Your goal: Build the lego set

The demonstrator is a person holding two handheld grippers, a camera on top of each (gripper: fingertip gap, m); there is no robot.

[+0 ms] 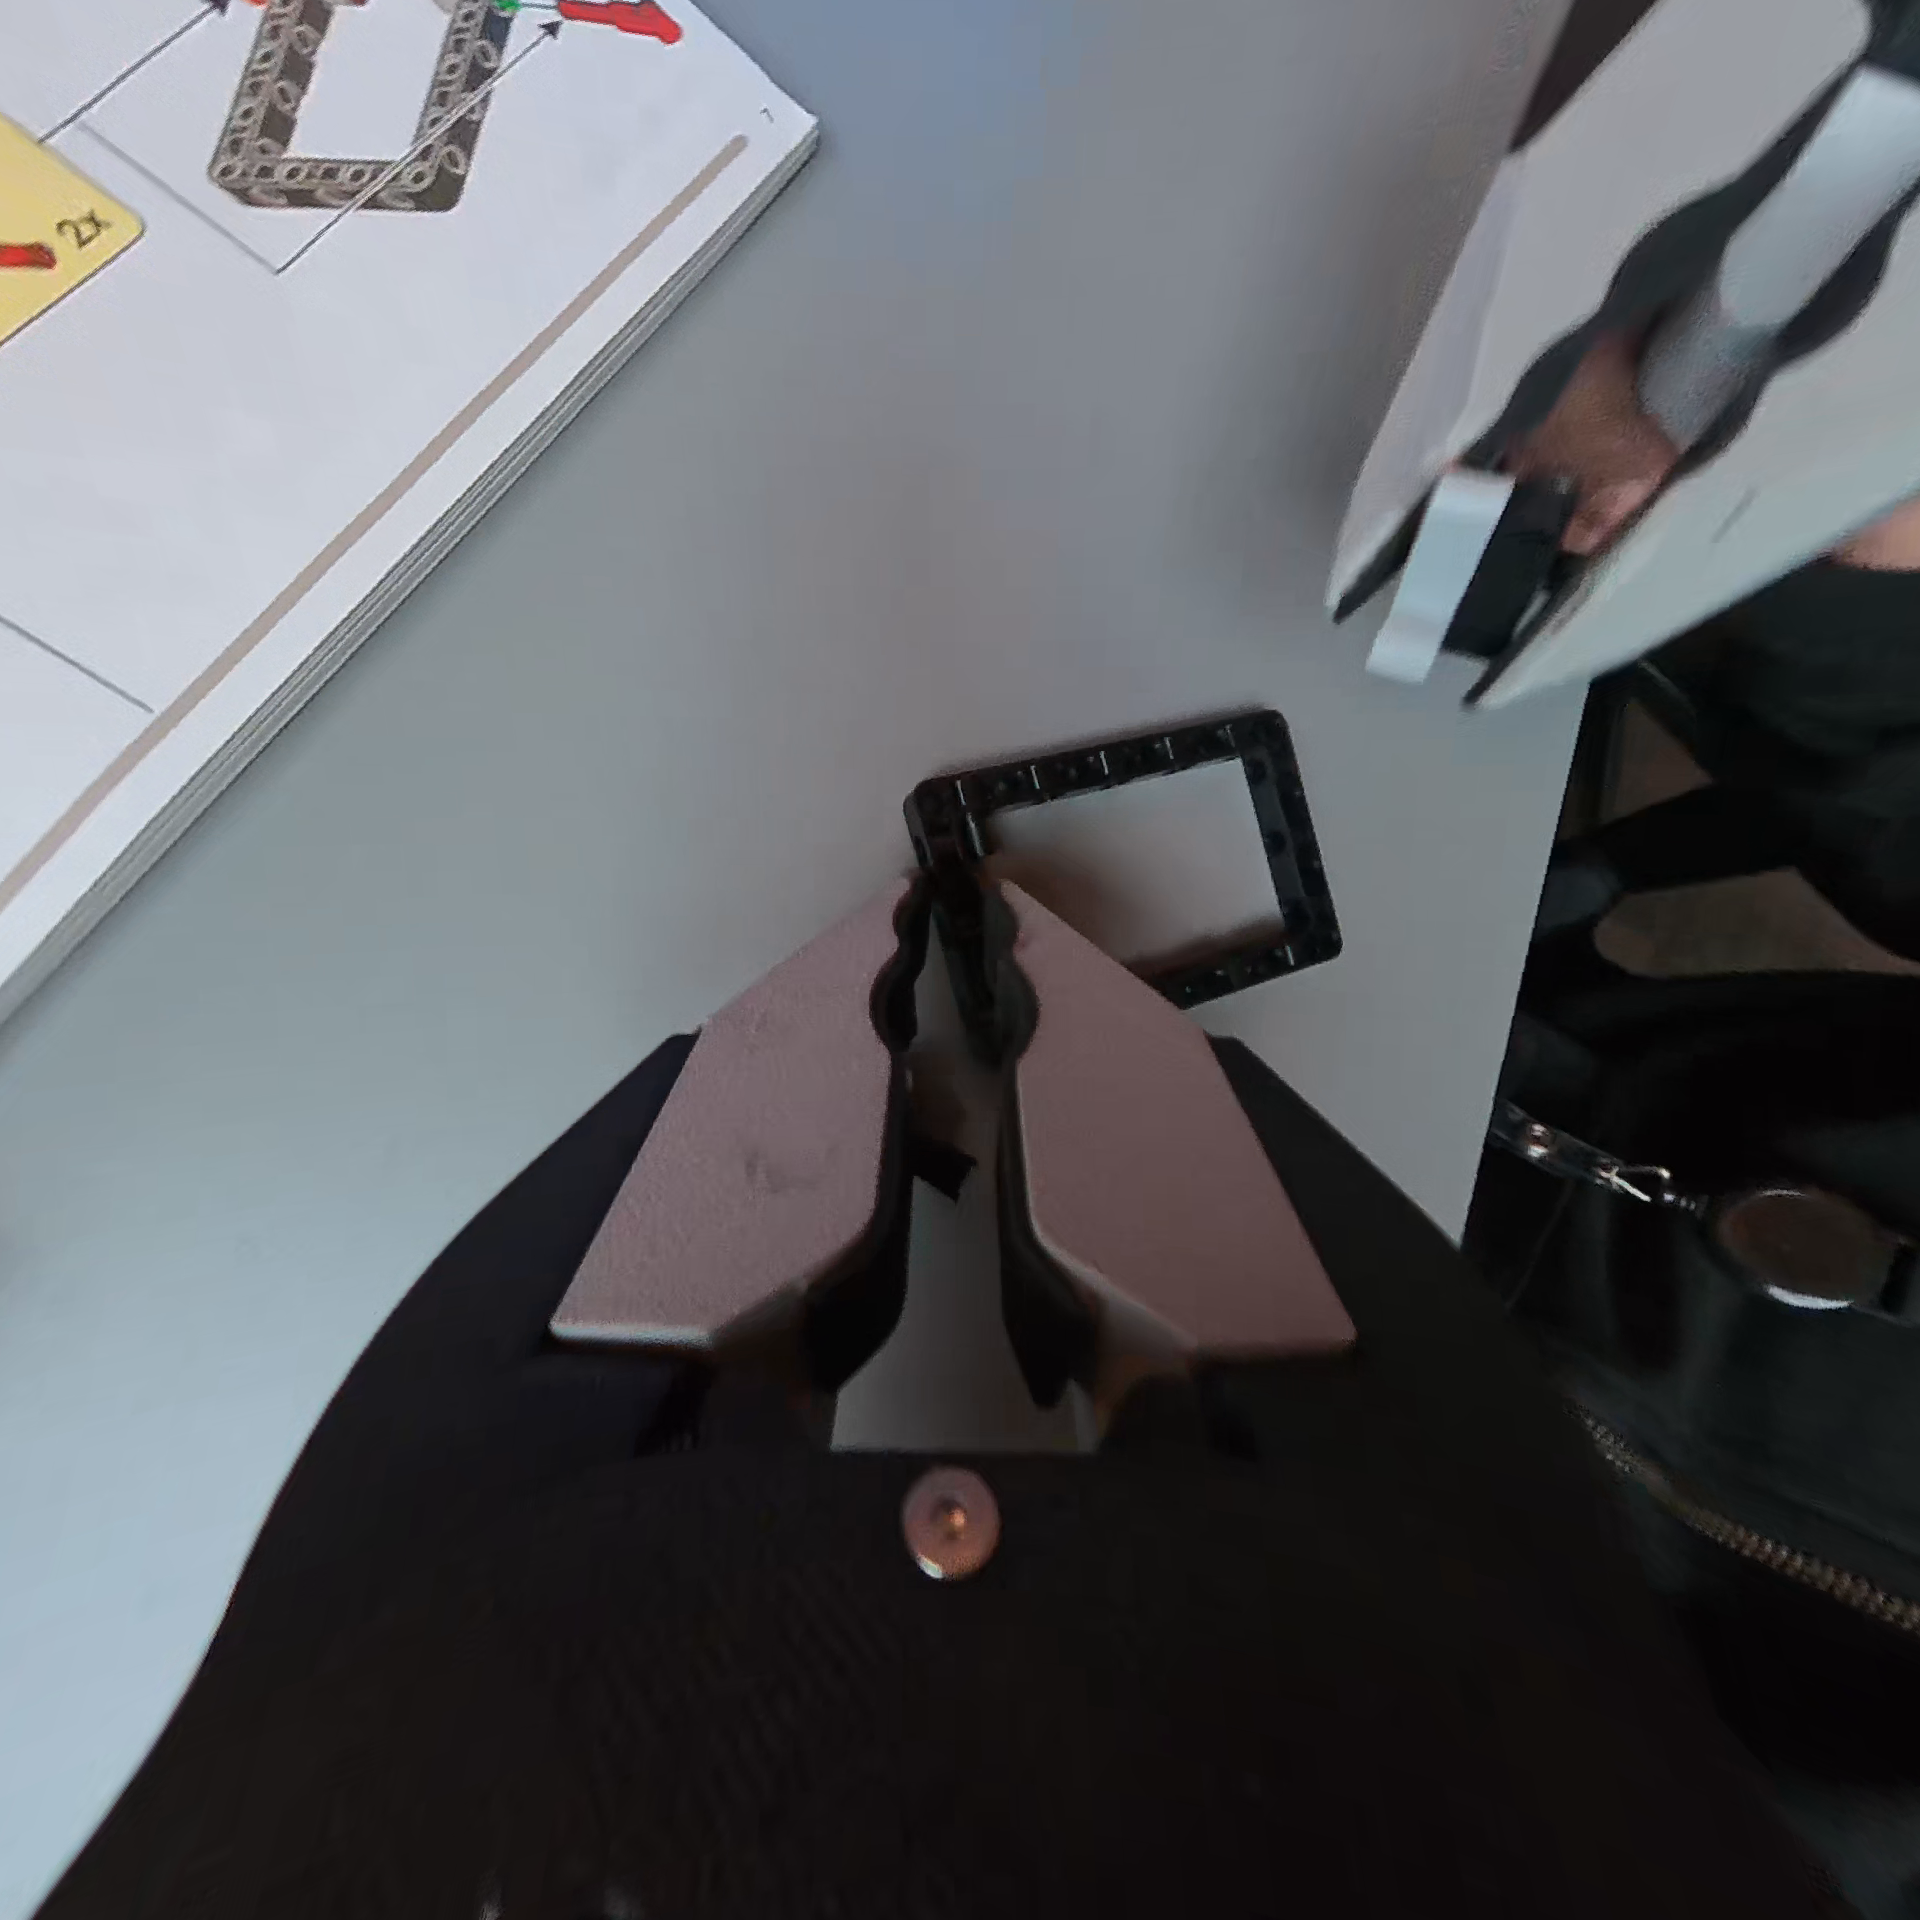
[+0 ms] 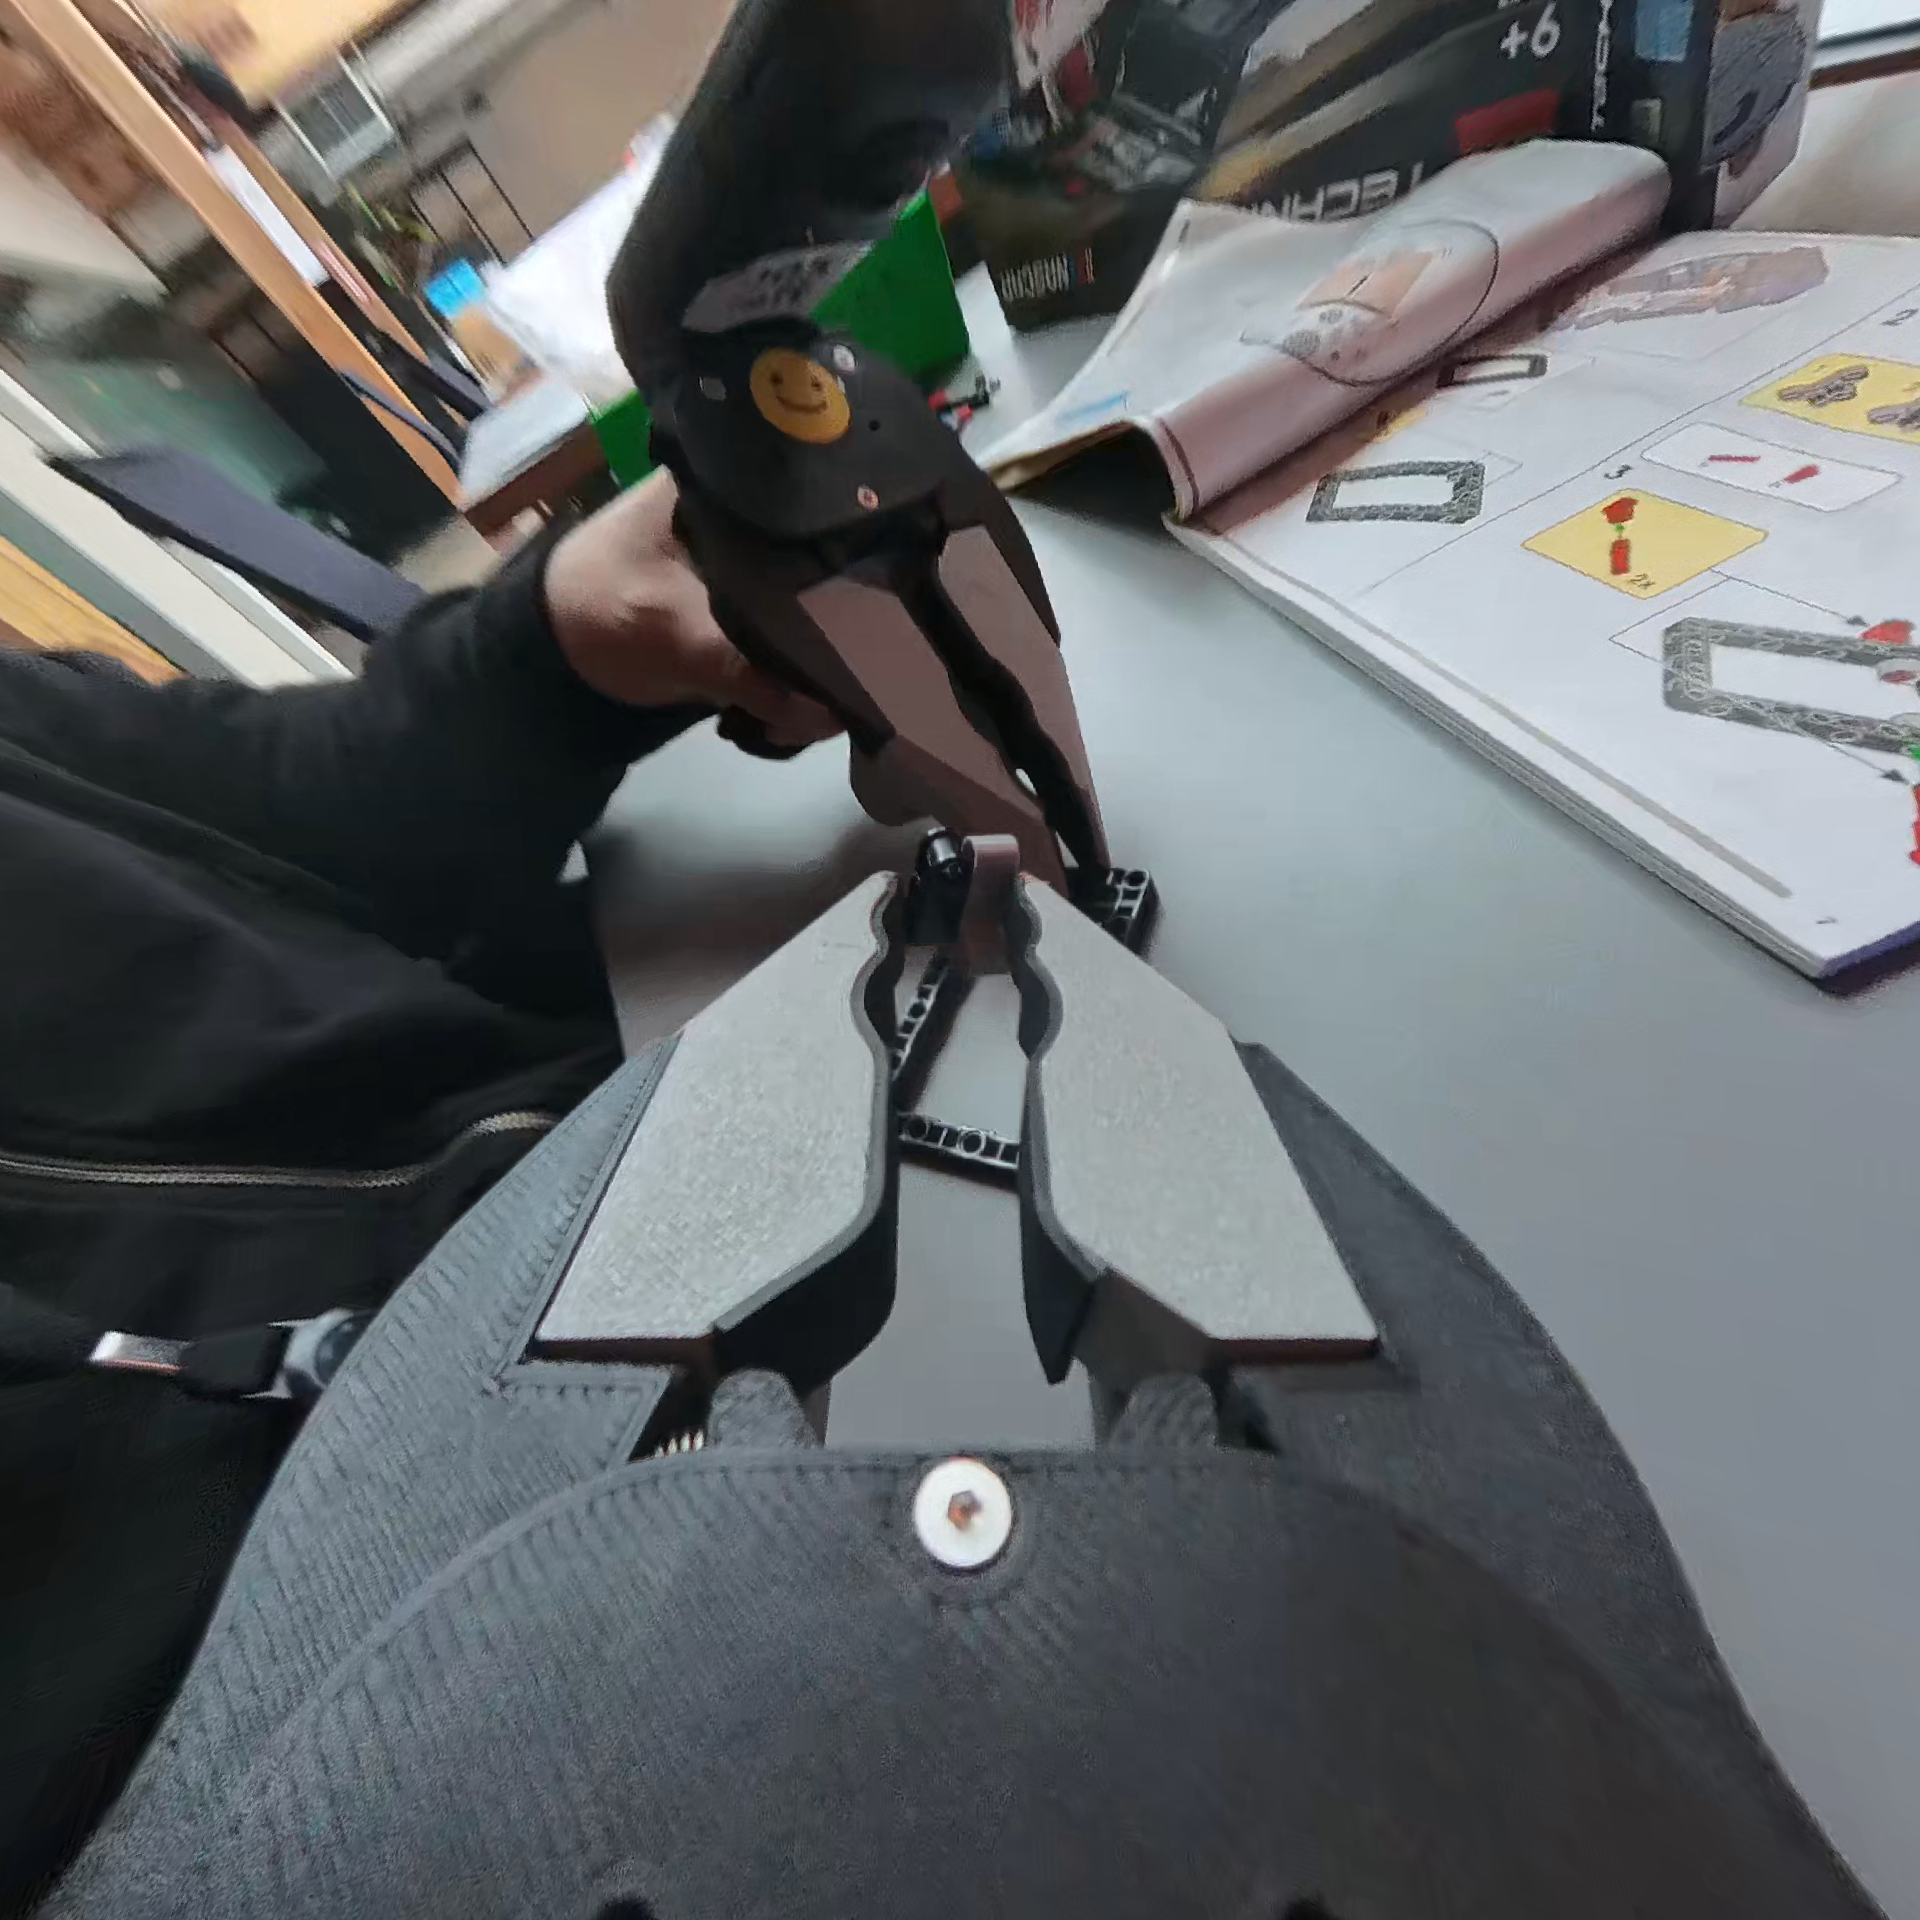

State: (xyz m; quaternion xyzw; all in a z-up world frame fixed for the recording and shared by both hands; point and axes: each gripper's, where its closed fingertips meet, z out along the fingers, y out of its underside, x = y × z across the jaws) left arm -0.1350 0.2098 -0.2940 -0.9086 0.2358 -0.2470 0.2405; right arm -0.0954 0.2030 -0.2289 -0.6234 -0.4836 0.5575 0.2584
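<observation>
A black rectangular Technic frame [image 1: 1280,821] lies on the grey table [image 1: 727,623]. My left gripper [image 1: 961,904] is shut on the frame's near-left side. The right wrist view shows it [image 2: 1081,878] coming down onto the frame's far corner [image 2: 1127,899]. My right gripper [image 2: 951,904] is shut on a small light-grey connector [image 2: 992,868] with a black pin [image 2: 928,864], held just above the frame. In the left wrist view the right gripper [image 1: 1408,655] hovers up and to the right of the frame with the connector [image 1: 1449,551].
An open instruction booklet [image 1: 312,416] lies left of the frame and shows at the right in the right wrist view [image 2: 1558,644]. Set boxes [image 2: 1351,114] and a green object [image 2: 894,301] stand at the back. The table edge [image 1: 1507,987] and a black sleeve with a watch [image 1: 1787,1247] are close by. The tips of one gripper are about 8 cm away from the tips of the other.
</observation>
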